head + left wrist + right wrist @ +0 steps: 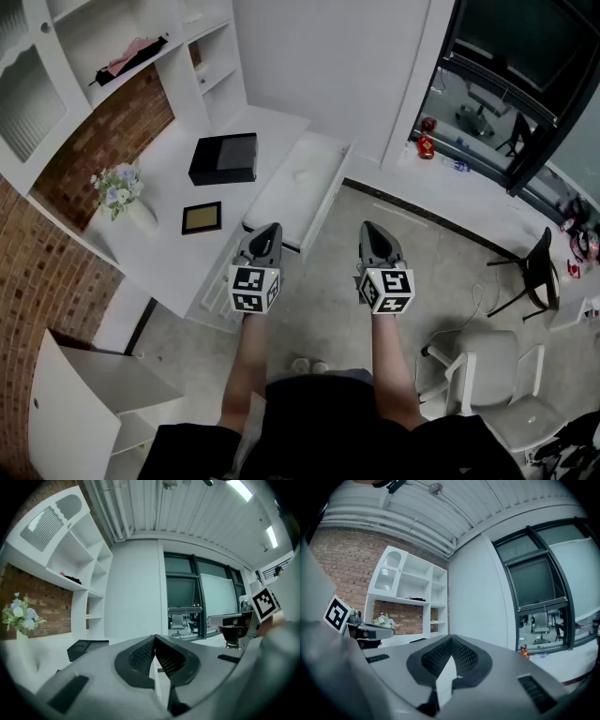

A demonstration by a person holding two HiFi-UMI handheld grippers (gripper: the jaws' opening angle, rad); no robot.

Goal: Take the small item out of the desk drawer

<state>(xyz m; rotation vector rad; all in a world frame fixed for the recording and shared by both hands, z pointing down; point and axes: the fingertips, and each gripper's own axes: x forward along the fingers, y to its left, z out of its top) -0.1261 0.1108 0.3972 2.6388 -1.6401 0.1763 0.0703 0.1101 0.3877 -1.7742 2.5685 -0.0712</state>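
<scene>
Two empty, tightly closed claws, the grey left claw and grey right claw, hover over the speckled floor beside the white surface's pulled-out white drawer; the small item inside cannot be made out.

On the desk a box lies behind a frame, flowers leftward.
</scene>
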